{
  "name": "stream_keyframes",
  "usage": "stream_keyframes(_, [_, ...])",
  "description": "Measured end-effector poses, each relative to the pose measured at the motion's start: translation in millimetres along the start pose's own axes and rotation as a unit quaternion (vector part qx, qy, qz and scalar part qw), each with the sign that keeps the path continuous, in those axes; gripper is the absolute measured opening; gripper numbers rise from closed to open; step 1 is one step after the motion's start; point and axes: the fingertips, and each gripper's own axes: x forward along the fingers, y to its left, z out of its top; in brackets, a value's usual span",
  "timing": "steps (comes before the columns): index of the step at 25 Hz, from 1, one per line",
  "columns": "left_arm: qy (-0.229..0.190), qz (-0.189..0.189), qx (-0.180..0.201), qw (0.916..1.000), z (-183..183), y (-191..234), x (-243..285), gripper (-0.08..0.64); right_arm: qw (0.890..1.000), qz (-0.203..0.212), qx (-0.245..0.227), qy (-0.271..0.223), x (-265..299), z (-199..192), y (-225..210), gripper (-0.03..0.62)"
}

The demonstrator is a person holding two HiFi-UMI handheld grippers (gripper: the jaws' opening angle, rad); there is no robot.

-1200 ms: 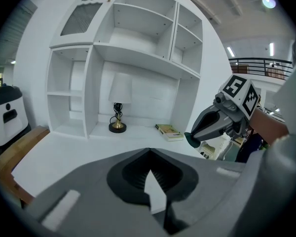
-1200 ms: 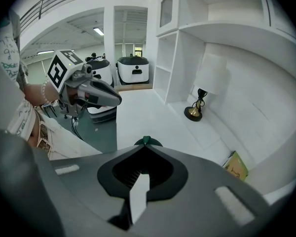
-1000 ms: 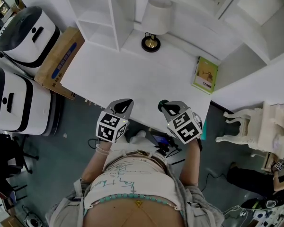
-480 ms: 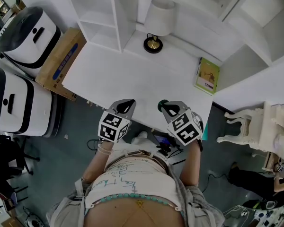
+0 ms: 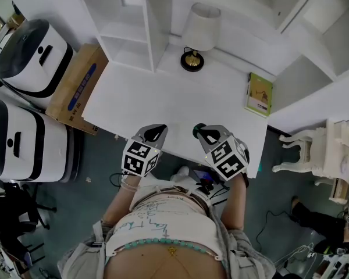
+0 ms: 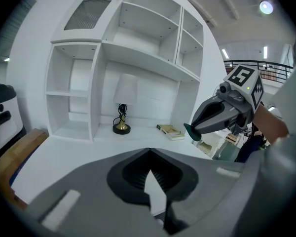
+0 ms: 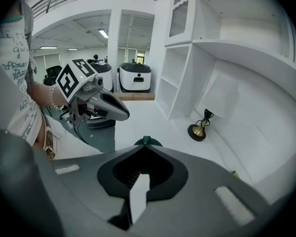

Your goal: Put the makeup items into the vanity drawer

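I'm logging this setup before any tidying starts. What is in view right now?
White vanity desk with open shelves: one, white, centre.
Table lamp with white shade: one, white with black-and-gold base, back of the desk top.
Green book: one, green, flat at the desk's right end.
Cardboard box: one, brown, floor left of the desk.
Rounded white-and-black machines: two, floor at far left.
Carved white chair: one, white, floor at right.
Left gripper: one, grey with marker cube, over the desk's front edge, fingers shut, empty.
Right gripper: one, grey, beside it, fingers shut, empty.
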Motion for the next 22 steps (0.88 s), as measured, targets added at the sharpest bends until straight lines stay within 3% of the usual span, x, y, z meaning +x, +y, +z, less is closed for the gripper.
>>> stream_keyframes(11, [0.006,-0.019,0.008,0.9998,-10,58,-27,0.001,0.999,-0.044,0.016,-0.015,32,51,17,0.029])
stream_keyframes(22, [0.011,-0.005,-0.001,0.9999,-26,111,-54,0.001,0.999,-0.039,0.019,-0.013,64,85,41,0.029])
